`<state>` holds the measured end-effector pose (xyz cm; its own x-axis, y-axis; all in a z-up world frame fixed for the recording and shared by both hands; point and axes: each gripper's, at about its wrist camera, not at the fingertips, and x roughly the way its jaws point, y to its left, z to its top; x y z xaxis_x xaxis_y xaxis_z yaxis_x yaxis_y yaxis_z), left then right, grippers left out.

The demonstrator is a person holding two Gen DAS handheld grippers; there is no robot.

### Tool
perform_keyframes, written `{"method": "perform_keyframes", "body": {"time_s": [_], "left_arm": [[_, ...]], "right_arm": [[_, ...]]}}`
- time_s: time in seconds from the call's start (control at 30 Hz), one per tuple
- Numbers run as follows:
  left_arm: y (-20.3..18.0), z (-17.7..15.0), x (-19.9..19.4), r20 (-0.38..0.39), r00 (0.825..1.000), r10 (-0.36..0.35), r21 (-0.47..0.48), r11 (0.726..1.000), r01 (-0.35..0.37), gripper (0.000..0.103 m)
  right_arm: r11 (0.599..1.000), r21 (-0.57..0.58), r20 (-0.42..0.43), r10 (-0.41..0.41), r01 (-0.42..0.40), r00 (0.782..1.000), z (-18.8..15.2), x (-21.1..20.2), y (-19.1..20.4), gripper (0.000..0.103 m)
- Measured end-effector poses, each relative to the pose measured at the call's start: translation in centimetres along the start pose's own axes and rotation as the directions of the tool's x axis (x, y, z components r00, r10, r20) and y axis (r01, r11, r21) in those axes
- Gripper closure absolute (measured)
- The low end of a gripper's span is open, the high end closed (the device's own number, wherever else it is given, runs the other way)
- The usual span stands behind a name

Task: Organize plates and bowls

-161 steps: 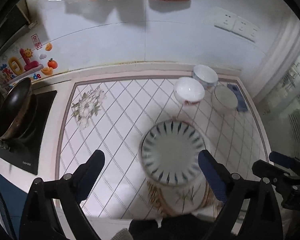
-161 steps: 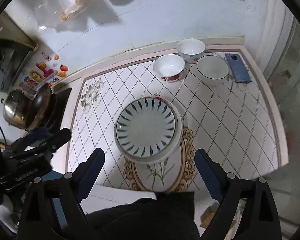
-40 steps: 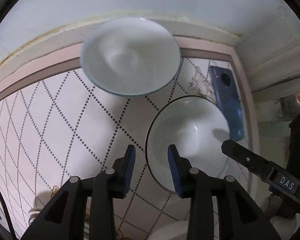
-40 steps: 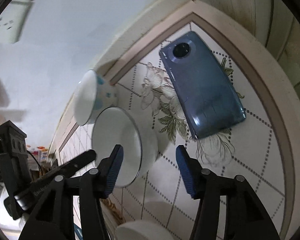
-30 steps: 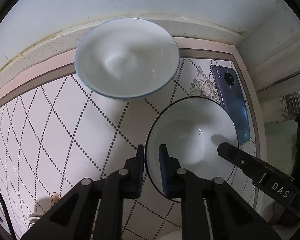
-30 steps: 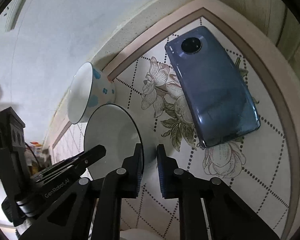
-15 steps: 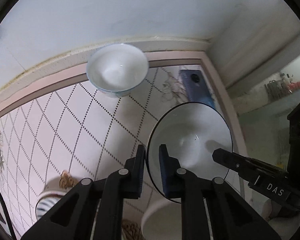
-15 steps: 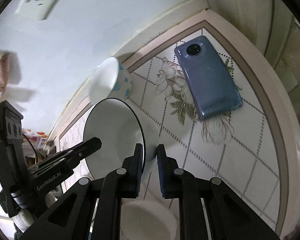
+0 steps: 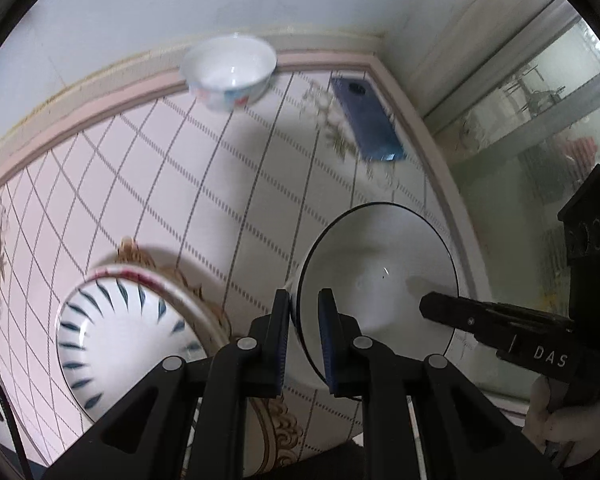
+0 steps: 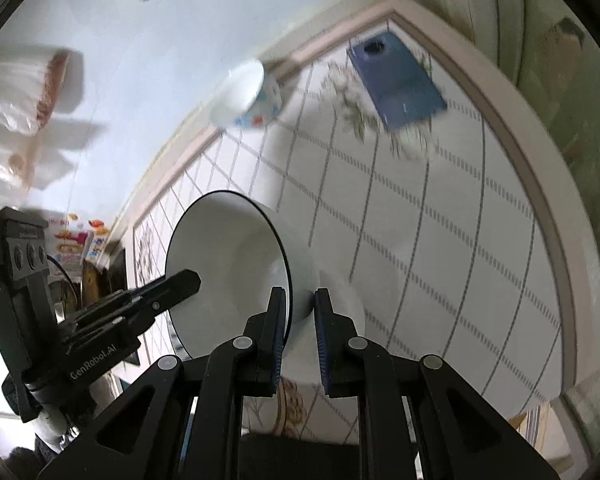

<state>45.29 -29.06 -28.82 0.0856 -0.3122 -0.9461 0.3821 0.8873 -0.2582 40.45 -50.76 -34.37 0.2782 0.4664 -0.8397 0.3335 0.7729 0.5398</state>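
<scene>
**Over the counter: black-rimmed bowl pinched from both sides**

Above the tiled counter (image 9: 228,184), the black-rimmed white bowl (image 9: 380,276) is off the surface, gripped by both tools at once. Left gripper (image 9: 304,316) is closed on the bowl's left rim, one finger inside the wall, one outside. Right gripper (image 10: 298,312) is clamped on the opposite rim the same way, wall sandwiched between its blue pads (image 10: 322,344). In the left wrist view the right tool's finger reaches into the bowl from the right side; in the right wrist view the left tool does the mirror of that.

Bowl sits tilted in the right wrist view, mouth facing the left tool. Under it there's another white bowl (image 10: 340,316), partly hidden; can't tell if they touch.

Striped plate (image 9: 116,340), blue dashes round the rim, lies on the counter left of the held bowl, stacked on a red-edged plate (image 9: 172,284).

Patterned small bowl (image 9: 230,72) stands against the back edge by the wall, well apart from the held one. Blue phone (image 9: 368,124) lies flat near the right corner. Motion blur on both.
</scene>
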Motion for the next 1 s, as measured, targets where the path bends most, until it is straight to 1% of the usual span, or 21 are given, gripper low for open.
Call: {"method": "perform_keyframes", "body": {"time_s": [0.13,0.3,0.57,1.0], "left_arm": [[0.2,-1.0,1.5,-0.025,0.999,0.023,0.009,1.0,-0.023,0.091],[0.1,-1.4,3.1,-0.048,0.998,0.045,0.025,0.999,-0.044,0.091],[0.0,-1.6,4.1,-0.062,0.996,0.067,0.047,0.997,-0.064,0.091],[0.4,-2.1,5.2,-0.093,0.992,0.089,0.049,0.995,-0.084,0.091]], "right_arm": [[1.0,0.019,-0.048,-0.013,0.013,0.999,-1.6,1.9,-0.9,0.087],[0.999,0.024,-0.068,-0.031,0.033,0.997,-2.4,2.9,-1.3,0.087],[0.998,0.026,-0.074,-0.053,0.055,0.996,-2.3,3.4,-1.7,0.087],[0.996,0.001,-0.099,-0.087,0.088,0.991,-1.9,4.1,-1.2,0.086]]}}
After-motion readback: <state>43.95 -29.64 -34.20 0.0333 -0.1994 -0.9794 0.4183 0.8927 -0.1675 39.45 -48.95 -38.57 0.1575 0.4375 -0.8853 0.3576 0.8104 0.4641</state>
